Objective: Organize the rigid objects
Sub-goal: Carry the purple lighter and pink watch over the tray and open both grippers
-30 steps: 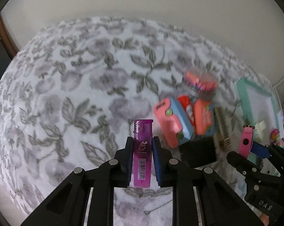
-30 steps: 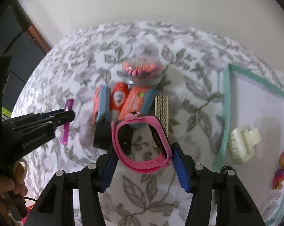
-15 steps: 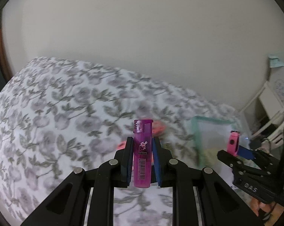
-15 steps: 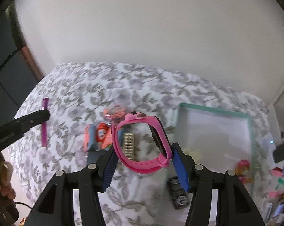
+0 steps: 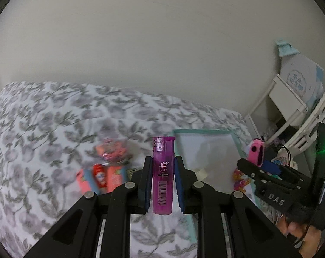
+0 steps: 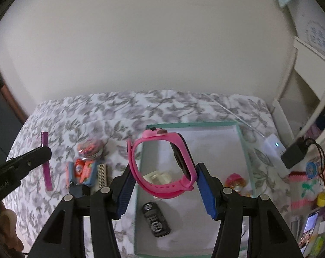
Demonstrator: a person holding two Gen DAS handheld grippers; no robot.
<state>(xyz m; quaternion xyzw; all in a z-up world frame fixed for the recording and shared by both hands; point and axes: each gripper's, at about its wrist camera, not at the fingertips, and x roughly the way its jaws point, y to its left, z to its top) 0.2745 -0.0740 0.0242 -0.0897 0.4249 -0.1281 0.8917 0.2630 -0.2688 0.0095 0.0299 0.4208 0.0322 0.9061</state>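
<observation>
Through my left wrist camera, my left gripper [image 5: 162,178] is clamping a purple lighter [image 5: 162,176] upright at the centre of the frame, its blue pads pressing both sides. Behind it, the teal-rimmed tray [image 5: 237,142] is lying on the floral bedspread [image 5: 44,129] right of centre. A blurred clear jar [image 5: 112,150] and orange packets [image 5: 102,178] are sitting left of centre. At the right edge my right gripper [image 5: 261,163] is carrying the pink watch [image 5: 256,152].

Through my right wrist camera, my right gripper [image 6: 164,185] is squeezing the pink watch [image 6: 162,165] by its strap loop at frame centre, over the tray [image 6: 246,154]. A black car key [image 6: 155,219], a cream hair claw [image 6: 157,177] and a small doll figure [image 6: 235,182] are lying in the tray. At the left edge the lighter [image 6: 46,163] is showing in my left gripper [image 6: 42,153].
</observation>
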